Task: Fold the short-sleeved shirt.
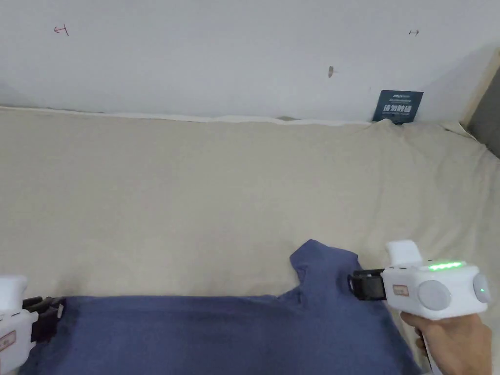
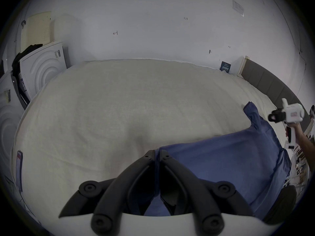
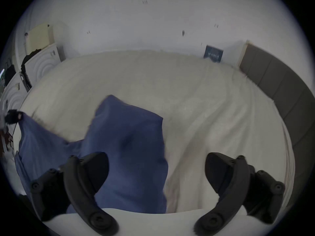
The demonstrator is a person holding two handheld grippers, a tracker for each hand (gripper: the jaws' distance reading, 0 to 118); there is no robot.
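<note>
A: Where did the shirt (image 1: 219, 332) lie?

B: Blue, spread along the near edge of the bed (image 1: 195, 205). One sleeve (image 1: 317, 263) stuck out toward the wall (image 1: 244, 49), off at the right end.

A: The left tool (image 2: 157, 156)?

B: Jaws pressed together on the shirt's left corner, fabric pinched between them. In the head view it sat at the far left edge of the cloth.

A: And the right tool (image 3: 156, 170)?

B: Jaws spread wide, holding nothing. It hung just beside the sleeve, a hand (image 1: 459, 346) under its white body. In its own view the left jaw was over blue cloth, the right over bare sheet.

A: Room to work?

B: Plenty. Beyond the shirt the cream sheet ran bare to the wall. A dark padded headboard (image 2: 272, 84) closed the right side; a small dark card (image 1: 398, 106) leaned in that back corner.

A: Any containers?

B: White boxes (image 2: 42, 67) stacked off the bed's left side, something dark (image 2: 32, 47) draped on top. Contents couldn't be told.
</note>
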